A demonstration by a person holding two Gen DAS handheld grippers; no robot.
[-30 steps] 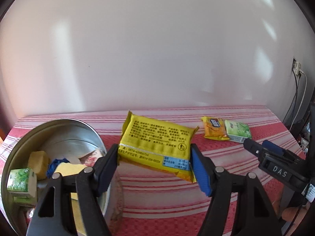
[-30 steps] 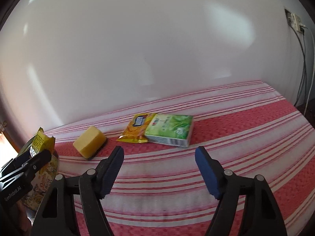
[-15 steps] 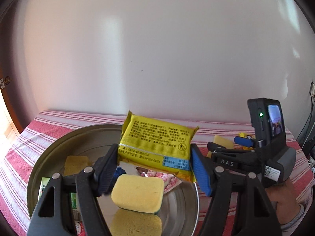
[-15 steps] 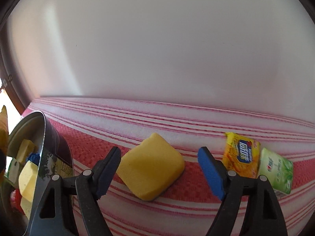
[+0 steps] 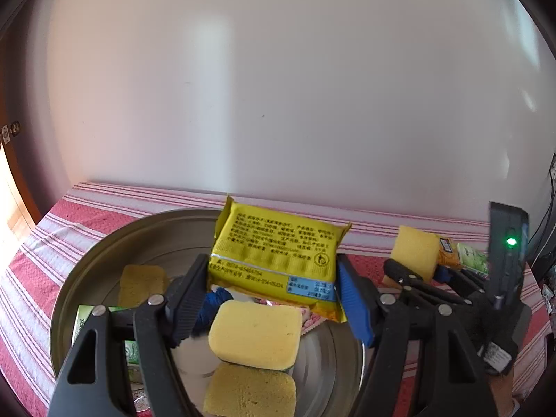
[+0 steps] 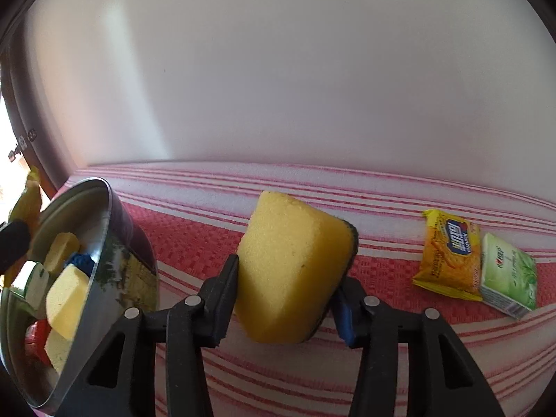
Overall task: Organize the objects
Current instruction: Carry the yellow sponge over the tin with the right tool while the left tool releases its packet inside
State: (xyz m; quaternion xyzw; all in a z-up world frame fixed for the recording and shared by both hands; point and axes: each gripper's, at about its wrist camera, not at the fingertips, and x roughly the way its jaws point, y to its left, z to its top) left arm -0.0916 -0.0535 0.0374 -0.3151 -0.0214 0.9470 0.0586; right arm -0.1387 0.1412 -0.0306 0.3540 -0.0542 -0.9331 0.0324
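**Both grippers loaded beside the metal bowl**

While the left gripper [image 5: 274, 300] hangs over the round shiny metal bowl [image 5: 114, 243], its black and blue pads clamp the flat yellow foil snack packet [image 5: 278, 253] printed with black text and a blue label, one pad pressed on each short side. That packet sits tilted above the bowl's inside, clear of the contents below it. Lying in the bowl are a pale yellow rectangular sponge [image 5: 255, 335] mirrored in the polished bottom, a second duller yellow sponge [image 5: 140, 279] toward the left wall, a bundle of blue material [image 5: 215, 297] partly hidden behind the left finger, a green and white carton [image 5: 83, 319] against the near left wall, and a pink patterned wrapper [image 5: 311, 318] peeking out under the packet.

To the right of the bowl, the right gripper [image 6: 286, 283] has just been closing its jaws, and they now squeeze a thick yellow sponge with a dark scouring backing [image 6: 292, 264]; the foam bulges between the pads. Whether the sponge's lower edge touches the red and white striped tablecloth [image 6: 382, 208] cannot be told. Farther right on that cloth lie a small orange-yellow biscuit packet with a blue logo [image 6: 448, 253] and a light green tissue pack [image 6: 507, 278], touching each other side by side, well apart from the bowl. A plain white wall [image 6: 278, 69] rises behind the table.
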